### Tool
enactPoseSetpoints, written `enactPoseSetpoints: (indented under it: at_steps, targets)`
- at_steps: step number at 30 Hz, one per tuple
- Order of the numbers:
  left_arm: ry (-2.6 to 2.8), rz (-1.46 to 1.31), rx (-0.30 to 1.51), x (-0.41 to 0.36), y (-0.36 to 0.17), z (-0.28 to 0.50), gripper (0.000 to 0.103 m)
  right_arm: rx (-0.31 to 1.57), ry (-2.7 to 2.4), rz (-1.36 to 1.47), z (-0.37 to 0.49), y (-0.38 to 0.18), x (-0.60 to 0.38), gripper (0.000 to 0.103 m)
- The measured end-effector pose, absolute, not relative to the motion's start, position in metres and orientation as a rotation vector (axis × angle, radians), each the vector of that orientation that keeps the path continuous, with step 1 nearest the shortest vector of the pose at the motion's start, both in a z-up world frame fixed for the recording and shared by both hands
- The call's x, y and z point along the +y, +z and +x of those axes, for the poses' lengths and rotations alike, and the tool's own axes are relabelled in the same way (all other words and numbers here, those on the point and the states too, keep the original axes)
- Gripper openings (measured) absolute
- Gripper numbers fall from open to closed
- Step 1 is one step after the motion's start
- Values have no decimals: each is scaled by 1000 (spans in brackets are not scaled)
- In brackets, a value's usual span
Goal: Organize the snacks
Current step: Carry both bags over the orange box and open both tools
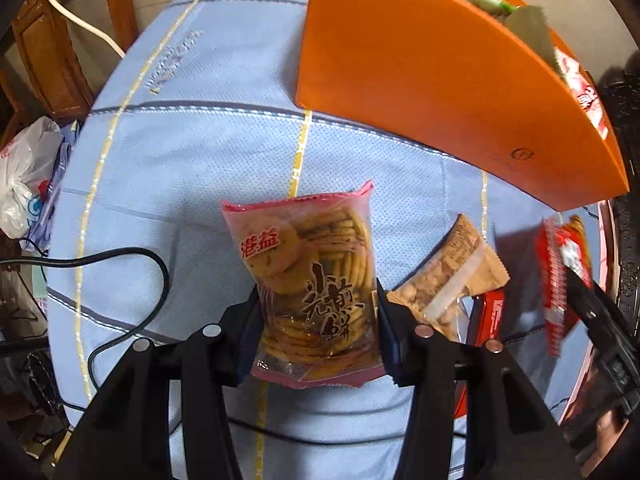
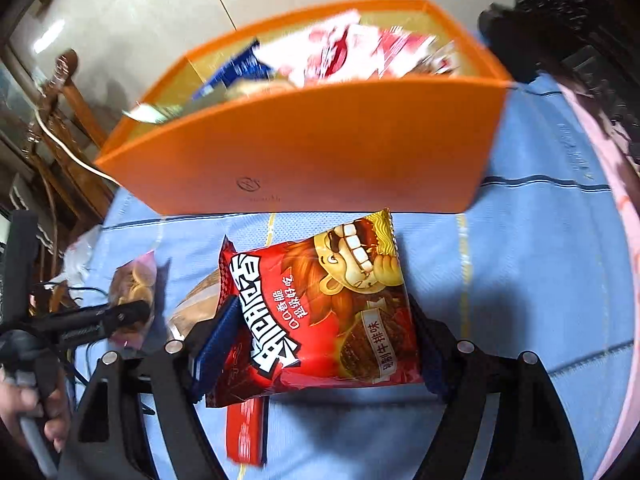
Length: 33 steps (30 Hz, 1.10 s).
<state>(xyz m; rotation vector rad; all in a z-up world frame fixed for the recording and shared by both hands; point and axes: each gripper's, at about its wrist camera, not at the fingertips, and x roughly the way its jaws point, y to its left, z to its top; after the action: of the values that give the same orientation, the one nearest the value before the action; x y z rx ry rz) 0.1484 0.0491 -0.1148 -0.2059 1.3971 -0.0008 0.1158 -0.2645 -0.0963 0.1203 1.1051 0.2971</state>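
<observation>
left tongs: the left gripper [image 1: 318, 312] is pinching a clear pink-edged biscuit packet [image 1: 310, 276], one jaw pressed on each side, the packet held up off the blue tablecloth [image 1: 192, 168].
right tongs: the right gripper [image 2: 320, 344] is pinching a red noodle snack bag [image 2: 320, 312] across its width, and the bag looks lifted clear of the cloth.
box: the orange box [image 2: 304, 152] stands on the tablecloth just ahead of both grippers, open at the top and already holding several packets, red, white and blue ones among them.
still on the cloth: a brown nut packet [image 1: 452, 276] lies just right of the biscuit packet, and a flat red packet [image 2: 246, 428] lies under the right gripper.
step in hand: both snacks appear to be gripped and carried, each on its way to the box, neither yet above the rim.
next move: each packet needs to go up over the near wall, then the jaws must spread once it hangs above the opening; the noodle bag is wide and could catch on the rim.
after that: the nut packet and the flat red packet seem left to collect.
</observation>
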Motion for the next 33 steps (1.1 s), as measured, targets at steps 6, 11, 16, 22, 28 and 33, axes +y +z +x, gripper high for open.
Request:
enactPoseSetpoints:
  at_steps: [6, 11, 16, 22, 28, 33]
  targets:
    - [-31, -207, 1343, 45, -78, 142, 48, 1046, 298, 148, 97, -65, -290, 80]
    - [-113, -184, 1245, 31, -30, 148, 48, 942, 309, 153, 87, -22, -301, 80]
    - [-159, -161, 1151, 21, 13, 164, 48, 856, 319, 138, 107, 13, -295, 80]
    - [-190, -125, 1091, -6, 42, 207, 48, 770, 315, 140, 144, 41, -289, 80]
    - [-183, -109, 1079, -20, 45, 255, 48, 756, 306, 144, 192, 44, -279, 80]
    - [-167, -104, 1089, -30, 35, 290, 49, 774, 280, 156, 226, 32, -275, 81]
